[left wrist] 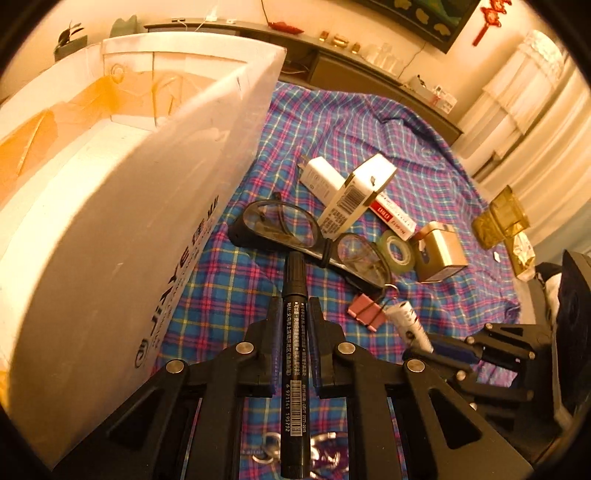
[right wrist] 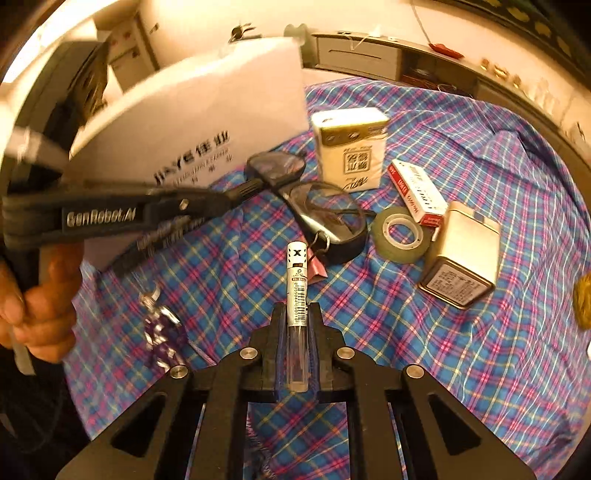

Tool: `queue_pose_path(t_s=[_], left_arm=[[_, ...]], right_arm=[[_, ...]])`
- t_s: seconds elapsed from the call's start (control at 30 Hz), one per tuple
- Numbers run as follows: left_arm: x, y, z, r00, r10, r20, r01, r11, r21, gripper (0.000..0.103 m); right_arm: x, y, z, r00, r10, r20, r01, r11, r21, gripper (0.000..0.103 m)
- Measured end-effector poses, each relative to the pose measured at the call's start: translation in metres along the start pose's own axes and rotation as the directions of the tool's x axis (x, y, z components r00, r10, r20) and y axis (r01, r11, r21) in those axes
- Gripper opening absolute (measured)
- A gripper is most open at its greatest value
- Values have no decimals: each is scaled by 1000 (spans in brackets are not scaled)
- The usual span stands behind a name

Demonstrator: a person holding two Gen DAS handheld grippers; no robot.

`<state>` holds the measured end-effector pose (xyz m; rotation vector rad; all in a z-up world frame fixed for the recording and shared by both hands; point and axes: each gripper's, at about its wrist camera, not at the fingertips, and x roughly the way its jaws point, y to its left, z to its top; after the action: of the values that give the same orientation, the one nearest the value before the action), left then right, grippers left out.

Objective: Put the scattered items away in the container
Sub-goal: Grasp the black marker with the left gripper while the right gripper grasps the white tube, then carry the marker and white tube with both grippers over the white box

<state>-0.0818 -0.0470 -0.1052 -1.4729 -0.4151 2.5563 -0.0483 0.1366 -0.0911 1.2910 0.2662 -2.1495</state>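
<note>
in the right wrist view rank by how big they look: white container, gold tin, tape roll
1. white container, clearly largest
2. gold tin
3. tape roll, smallest, lying right beside the tin, so nearness hardly matters

i see plaid cloth (left wrist: 221,295) spread under the jaws, dark shelf (left wrist: 369,70) w/ small gold bits far ahead of them, framed pic (left wrist: 424,18) + red knot charm (left wrist: 491,18) up on wall beyond.
</note>
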Motion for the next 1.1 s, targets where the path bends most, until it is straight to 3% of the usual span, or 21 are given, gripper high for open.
queue_pose_path(t_s=[0.4,0.7,1.1], left_arm=[[-43,-12,-3,997,2,76,-3,1000,22,13],[-74,-35,-7,985,62,162,-75,994,78,13],[-123,-51,-10,967,32,255,-57,994,92,13]], right_arm=[[-8,-14,20,994,87,73,-95,989,114,12],[-34,-4,22,986,71,151,-91,987,134,12],[-72,21,27,965,41,258,-80,987,142,12]])
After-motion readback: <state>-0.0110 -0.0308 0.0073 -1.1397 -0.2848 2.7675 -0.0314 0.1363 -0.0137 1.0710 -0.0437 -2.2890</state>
